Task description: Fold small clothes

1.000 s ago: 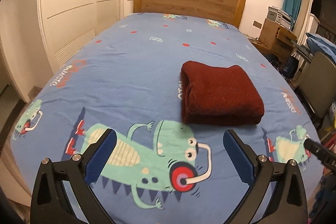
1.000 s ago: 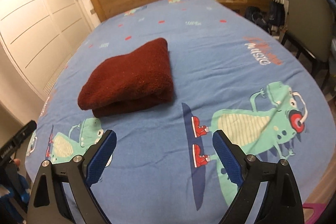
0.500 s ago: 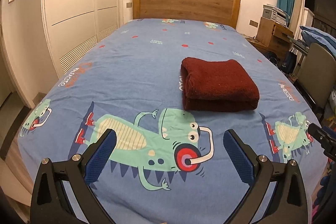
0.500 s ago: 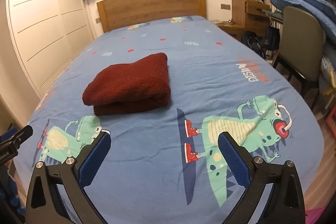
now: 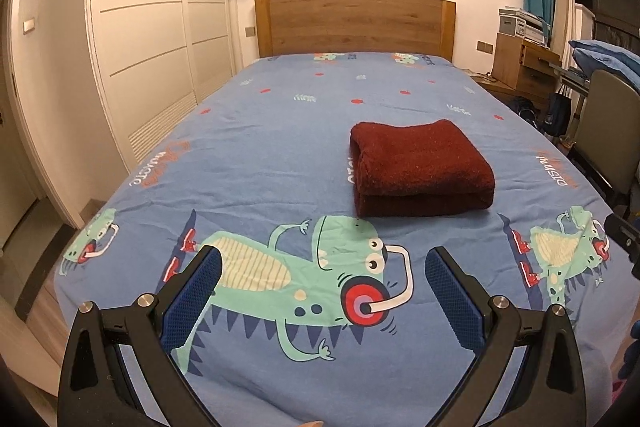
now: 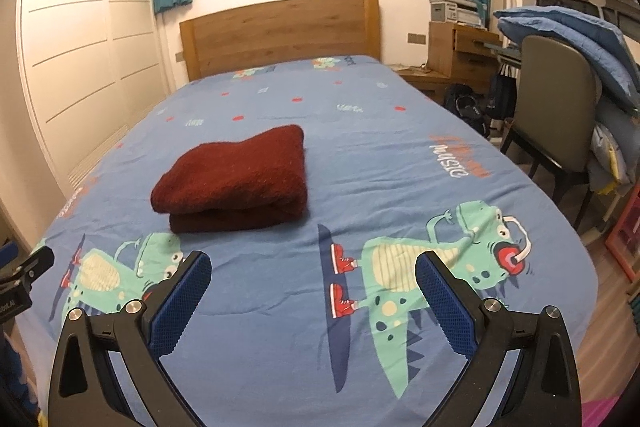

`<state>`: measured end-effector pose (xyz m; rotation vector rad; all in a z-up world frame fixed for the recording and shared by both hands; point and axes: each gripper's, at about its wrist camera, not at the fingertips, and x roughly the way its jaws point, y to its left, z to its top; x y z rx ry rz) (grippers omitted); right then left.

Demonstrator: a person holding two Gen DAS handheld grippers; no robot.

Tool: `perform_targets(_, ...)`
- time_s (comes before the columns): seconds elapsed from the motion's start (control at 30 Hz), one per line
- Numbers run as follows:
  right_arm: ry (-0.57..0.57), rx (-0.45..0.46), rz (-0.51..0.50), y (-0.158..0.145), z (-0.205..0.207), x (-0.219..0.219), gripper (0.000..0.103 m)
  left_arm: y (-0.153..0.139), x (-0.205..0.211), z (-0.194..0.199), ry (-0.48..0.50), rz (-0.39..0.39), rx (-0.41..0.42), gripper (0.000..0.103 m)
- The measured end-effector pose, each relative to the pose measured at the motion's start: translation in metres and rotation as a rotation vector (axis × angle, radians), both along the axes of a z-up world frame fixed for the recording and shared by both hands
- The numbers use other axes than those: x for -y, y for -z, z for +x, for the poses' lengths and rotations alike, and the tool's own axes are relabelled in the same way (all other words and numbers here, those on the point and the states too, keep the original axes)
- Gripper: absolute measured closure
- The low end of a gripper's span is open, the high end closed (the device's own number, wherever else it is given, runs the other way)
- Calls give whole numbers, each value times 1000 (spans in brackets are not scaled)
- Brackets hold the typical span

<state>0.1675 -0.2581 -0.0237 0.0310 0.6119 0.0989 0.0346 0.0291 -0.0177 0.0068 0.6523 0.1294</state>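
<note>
On the bed (image 5: 248,155), a bit toward the headboard (image 5: 354,23) from the big green dinosaur print (image 5: 304,283), sat the dark red folded garment (image 5: 420,169). Both my grippers hung over the foot end, well short of it. The left gripper (image 5: 323,281) had its jaws spread wide with nothing between them but bedsheet, and the right gripper (image 6: 313,287) was the same, fully released and empty.

What worried me from there: the bundle is thick and springy-looking, so if I'd gone back in and clipped just the top layer, I reckon it would've peeled open and undone the fold. Dragging a finger across the sheet could also have bunched the fabric under it and nudged the stack crooked. Honestly the safest call looked like leaving it alone.

As for the garment itself, it looked fuzzy, like knit or fleece, folded into a chunky rectangle of at least two layers. The rounded fold faced the wardrobe (image 5: 152,39) side, the stacked edges faced me, and the top layer overhung the bottom one slightly. Looked pretty much done to me.
</note>
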Motion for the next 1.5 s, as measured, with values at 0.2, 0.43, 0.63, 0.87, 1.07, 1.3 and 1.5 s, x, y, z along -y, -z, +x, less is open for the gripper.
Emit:
perform_targets(0.2,11,43,-13,-11,-7,2,1,-2,3,2,-5,14,13,3)
perform_targets(0.43,10,77,-19,-21,-11,4,1,-5,3,3,-13,12,36,3)
perform_targets(0.63,11,98,-34,-27,-14,3,1,-9,1,4,-15,2,49,3)
perform_targets(0.87,12,114,-39,-31,-14,1,1,-13,-2,5,-15,-1,61,3)
perform_targets(1.07,13,119,-44,-31,-14,1,1,-15,-3,5,-13,-6,69,3)
perform_targets(1.3,14,116,-46,-32,-14,1,1,-12,-2,6,-7,-10,66,3)
perform_targets(1.5,17,110,-49,-30,-12,4,1,-10,-3,9,-8,-11,59,3)
